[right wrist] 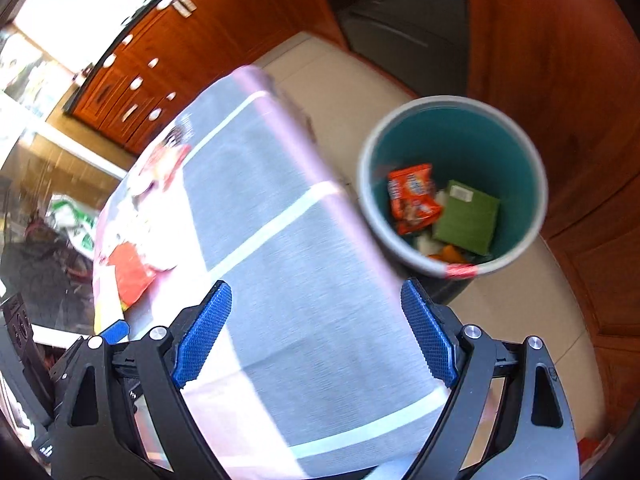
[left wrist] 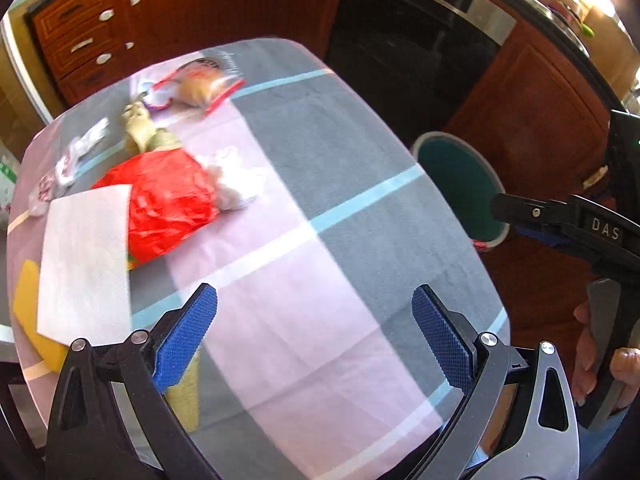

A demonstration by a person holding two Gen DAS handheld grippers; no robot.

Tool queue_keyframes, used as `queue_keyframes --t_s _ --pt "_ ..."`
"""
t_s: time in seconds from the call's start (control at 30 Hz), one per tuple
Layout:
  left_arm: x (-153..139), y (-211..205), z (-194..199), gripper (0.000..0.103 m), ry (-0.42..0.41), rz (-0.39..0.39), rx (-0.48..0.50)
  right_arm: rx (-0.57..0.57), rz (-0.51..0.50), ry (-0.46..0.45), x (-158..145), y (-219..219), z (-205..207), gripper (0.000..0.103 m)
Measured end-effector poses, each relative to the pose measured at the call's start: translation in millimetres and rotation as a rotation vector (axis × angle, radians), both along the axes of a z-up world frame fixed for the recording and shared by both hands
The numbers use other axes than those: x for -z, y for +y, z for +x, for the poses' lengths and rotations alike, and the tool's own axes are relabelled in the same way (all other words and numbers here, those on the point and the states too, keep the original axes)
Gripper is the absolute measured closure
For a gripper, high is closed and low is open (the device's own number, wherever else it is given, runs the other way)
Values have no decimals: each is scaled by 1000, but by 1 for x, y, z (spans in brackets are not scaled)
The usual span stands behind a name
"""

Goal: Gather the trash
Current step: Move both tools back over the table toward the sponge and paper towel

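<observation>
Left wrist view is showing what the other cannot: a red bag [left wrist: 160, 200], a white napkin [left wrist: 86, 260] and a wad of tissue [left wrist: 236, 180] lying on the table [left wrist: 320, 320], well away from the bin [left wrist: 460, 188]. The left claw [left wrist: 316, 332] is gaping wide, gripping nothing. Right wrist view alone is looking into the bin [right wrist: 452, 184], where an orange wrapper [right wrist: 414, 196] and a green box [right wrist: 468, 216] are lying. The right claw [right wrist: 316, 328] is standing wide open, empty, beside the bin.

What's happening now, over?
Left gripper and right gripper open, empty. Crumpled red plastic bag on checked tablecloth. Round teal bin holds wrappers. Path clear.
</observation>
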State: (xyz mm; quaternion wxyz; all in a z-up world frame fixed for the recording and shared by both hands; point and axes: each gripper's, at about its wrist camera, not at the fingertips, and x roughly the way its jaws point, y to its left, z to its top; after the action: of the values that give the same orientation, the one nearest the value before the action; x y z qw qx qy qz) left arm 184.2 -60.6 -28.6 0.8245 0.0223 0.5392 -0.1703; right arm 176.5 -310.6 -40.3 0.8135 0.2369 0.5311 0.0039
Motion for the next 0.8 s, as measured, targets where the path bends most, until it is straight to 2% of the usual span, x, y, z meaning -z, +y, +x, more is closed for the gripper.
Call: queue_keyframes --t_s 0.23,0.43,0.63,0.8 --pt "0 96 -12 5 -13 5 -150 -126 -23 1 -10 75 6 20" --pt "10 170 -22 4 8 3 -269 -250 -48 15 -12 147 14 20" --pt "24 216 -32 4 25 17 -333 -344 -69 60 -1 208 16 20" --pt "34 251 -35 4 44 -1 -379 -408 -73 83 5 253 20 20"
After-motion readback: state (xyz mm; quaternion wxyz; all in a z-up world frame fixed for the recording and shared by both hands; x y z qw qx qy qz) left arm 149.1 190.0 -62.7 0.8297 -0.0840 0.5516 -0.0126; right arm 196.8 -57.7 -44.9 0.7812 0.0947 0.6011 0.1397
